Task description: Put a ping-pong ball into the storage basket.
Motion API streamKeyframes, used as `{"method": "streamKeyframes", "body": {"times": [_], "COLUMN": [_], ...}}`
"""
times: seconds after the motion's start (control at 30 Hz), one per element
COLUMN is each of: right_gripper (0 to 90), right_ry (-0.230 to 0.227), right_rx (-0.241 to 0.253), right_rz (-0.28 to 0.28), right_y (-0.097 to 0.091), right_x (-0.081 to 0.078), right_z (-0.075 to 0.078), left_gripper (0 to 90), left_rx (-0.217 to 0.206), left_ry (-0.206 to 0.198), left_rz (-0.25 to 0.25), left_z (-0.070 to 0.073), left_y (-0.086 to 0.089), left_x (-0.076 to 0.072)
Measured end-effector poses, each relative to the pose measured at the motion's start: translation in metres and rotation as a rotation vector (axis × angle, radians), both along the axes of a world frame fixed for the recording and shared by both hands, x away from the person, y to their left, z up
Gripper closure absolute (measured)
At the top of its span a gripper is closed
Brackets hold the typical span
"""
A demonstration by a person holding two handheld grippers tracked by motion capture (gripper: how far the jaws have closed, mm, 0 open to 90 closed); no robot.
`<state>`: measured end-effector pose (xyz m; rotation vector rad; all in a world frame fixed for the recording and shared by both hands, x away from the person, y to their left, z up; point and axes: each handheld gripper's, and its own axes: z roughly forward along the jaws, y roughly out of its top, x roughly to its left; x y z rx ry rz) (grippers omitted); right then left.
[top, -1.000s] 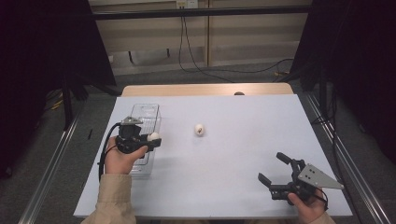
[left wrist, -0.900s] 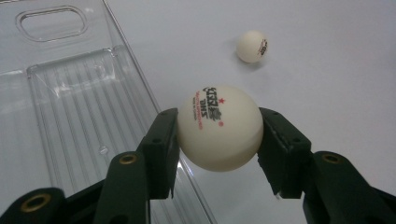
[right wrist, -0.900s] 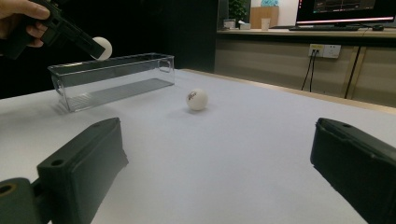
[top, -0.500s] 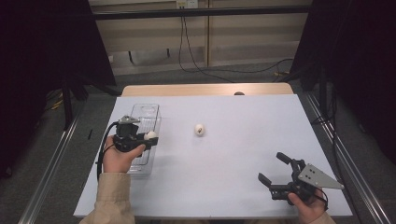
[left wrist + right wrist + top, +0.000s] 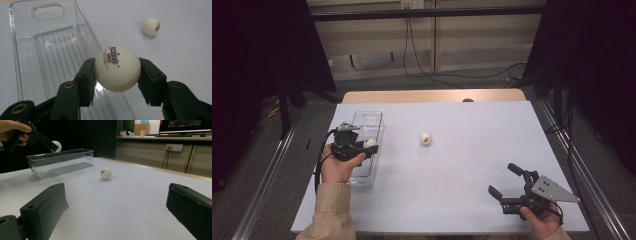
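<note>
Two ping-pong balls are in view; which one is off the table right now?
The ping-pong ball clamped in the left hand-held gripper, over the clear bin's right wall. The other ping-pong ball rests free on the table, mid-table.

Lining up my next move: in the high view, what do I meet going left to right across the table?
Left claw shut on a ping-pong ball over the clear bin → loose ping-pong ball on the white table → right claw, open.

Two white table-tennis balls (image 5: 371, 143) (image 5: 425, 139), one clear plastic bin (image 5: 364, 150), two grippers (image 5: 362, 148) (image 5: 503, 181).
</note>
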<state>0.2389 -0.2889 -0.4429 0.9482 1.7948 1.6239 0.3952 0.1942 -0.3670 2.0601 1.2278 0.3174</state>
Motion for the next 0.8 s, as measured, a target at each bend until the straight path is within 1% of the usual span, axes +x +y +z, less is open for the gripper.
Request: {"method": "streamKeyframes", "body": {"times": [0.03,0.27,0.33,0.37,0.4,0.43,0.6,0.73,0.77,0.8], "right_gripper": [2.3,2.3,2.3,2.3,2.3,2.3,2.3,2.3,2.3,2.3], "right_ry": [-0.001,-0.001,-0.001,-0.001,0.0,-0.001,0.0,-0.001,-0.001,-0.001], "right_rx": [0.0,0.001,0.001,0.001,0.001,0.001,0.001,0.001,0.002,0.002], "right_rz": [0.0,0.001,0.0,0.0,-0.001,0.0,0.0,0.0,0.0,0.0], "right_y": [0.0,0.0,0.0,0.0,0.0,0.0,0.0,0.0,0.0,0.0], "right_x": [0.0,0.0,0.0,0.0,0.0,0.0,0.0,0.0,0.0,0.0], "right_z": [0.0,0.0,0.0,0.0,0.0,0.0,0.0,0.0,0.0,0.0], "left_gripper": [51.1,51.0,51.1,51.0,51.1,51.1,51.1,51.1,51.1,51.1], "left_rx": [-0.001,0.013,0.014,0.024,0.019,0.019,0.031,0.029,0.03,0.039], "left_ry": [0.005,-0.001,-0.002,-0.003,-0.004,0.0,0.0,0.001,0.007,0.002], "left_rz": [0.0,0.026,0.022,0.025,0.033,0.031,0.039,0.052,0.052,0.048], "left_z": [0.0,-0.002,-0.002,-0.002,-0.003,-0.003,-0.004,-0.006,-0.006,-0.006], "left_y": [0.0,0.002,0.003,0.003,0.003,0.004,0.005,0.006,0.006,0.007], "left_x": [0.0,0.003,0.004,0.004,0.004,0.005,0.007,0.01,0.01,0.011]}}
